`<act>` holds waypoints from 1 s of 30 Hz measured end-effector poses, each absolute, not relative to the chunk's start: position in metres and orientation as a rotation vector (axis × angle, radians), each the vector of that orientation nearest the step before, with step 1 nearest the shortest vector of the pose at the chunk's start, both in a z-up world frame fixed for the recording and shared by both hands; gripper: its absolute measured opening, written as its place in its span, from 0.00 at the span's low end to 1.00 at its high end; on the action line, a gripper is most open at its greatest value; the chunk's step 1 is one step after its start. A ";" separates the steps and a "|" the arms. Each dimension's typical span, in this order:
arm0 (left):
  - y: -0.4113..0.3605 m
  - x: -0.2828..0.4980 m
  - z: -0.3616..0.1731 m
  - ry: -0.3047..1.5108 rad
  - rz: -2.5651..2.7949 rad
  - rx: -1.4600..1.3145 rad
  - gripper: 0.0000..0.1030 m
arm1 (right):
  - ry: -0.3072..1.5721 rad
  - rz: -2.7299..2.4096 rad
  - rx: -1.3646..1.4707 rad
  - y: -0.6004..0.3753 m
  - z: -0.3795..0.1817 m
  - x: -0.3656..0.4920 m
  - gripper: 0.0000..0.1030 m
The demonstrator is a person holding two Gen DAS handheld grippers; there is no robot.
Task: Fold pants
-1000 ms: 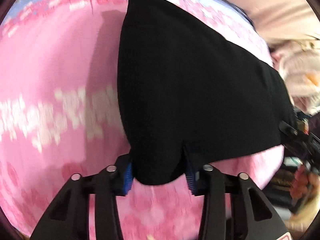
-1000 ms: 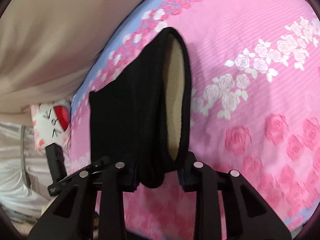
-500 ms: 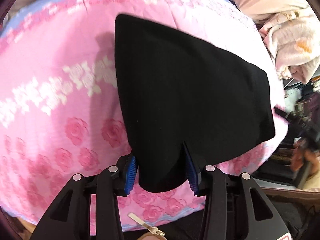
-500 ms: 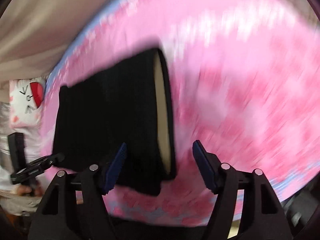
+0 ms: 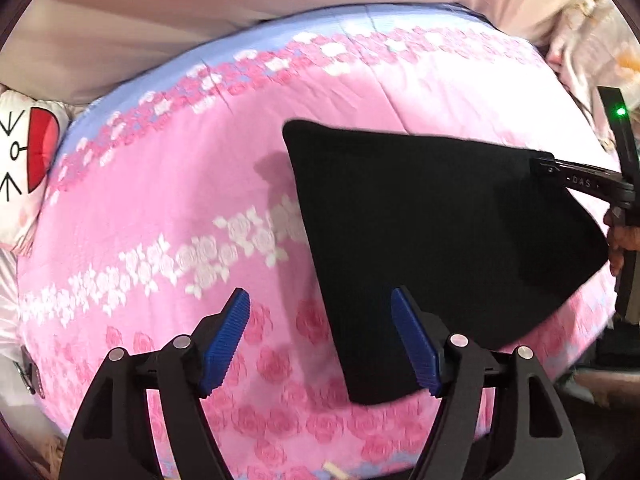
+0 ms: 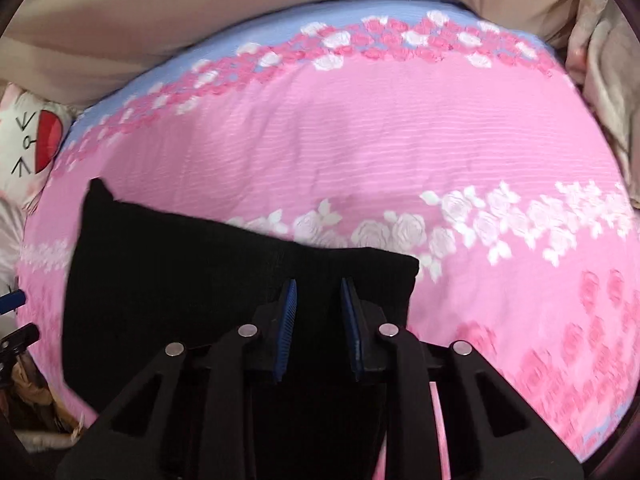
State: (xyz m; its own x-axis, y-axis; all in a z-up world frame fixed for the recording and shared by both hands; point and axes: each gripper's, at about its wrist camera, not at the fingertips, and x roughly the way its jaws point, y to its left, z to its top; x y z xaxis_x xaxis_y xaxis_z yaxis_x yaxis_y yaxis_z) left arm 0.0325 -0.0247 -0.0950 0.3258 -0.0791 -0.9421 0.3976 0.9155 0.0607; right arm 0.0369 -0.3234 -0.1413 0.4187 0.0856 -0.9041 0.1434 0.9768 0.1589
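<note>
left gripper (image 5: 320, 340): jaws apart, empty | right gripper (image 6: 318, 330): narrow gap, grip unclear | black pants (image 5: 440, 240): flat on bed (image 5: 160, 180), 3 o'clock

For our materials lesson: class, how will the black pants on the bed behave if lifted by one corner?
Probably floppy: the pants lie flat, following the bedspread. Likely grippy, not slippery: the cloth looks matte and knitted.

Matt black knit cloth for the pants (image 5: 432, 240). Soft printed cotton with fine woven ribs on the bed cover (image 6: 360, 128). Ribbed blue rubber pads (image 5: 226, 344), matt black plastic, bright metal screws on the left hand-held gripper (image 5: 320, 344).
</note>
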 end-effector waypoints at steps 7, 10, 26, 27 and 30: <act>-0.038 0.053 -0.102 1.205 -0.266 0.247 0.72 | 1.090 -0.069 0.252 -0.323 -0.104 0.028 0.22; -0.042 0.053 -0.104 1.200 -0.240 0.271 0.74 | 1.169 -0.102 0.254 -0.332 -0.134 0.020 0.23; -0.032 0.052 -0.132 1.249 -0.254 0.214 0.81 | 1.068 -0.157 0.444 -0.360 -0.099 -0.042 0.59; -0.028 0.052 -0.134 1.255 -0.270 0.187 0.83 | 1.074 -0.164 0.421 -0.363 -0.100 -0.047 0.63; -0.017 0.050 -0.144 1.283 -0.345 0.083 0.83 | 1.132 -0.134 0.437 -0.374 -0.113 -0.058 0.62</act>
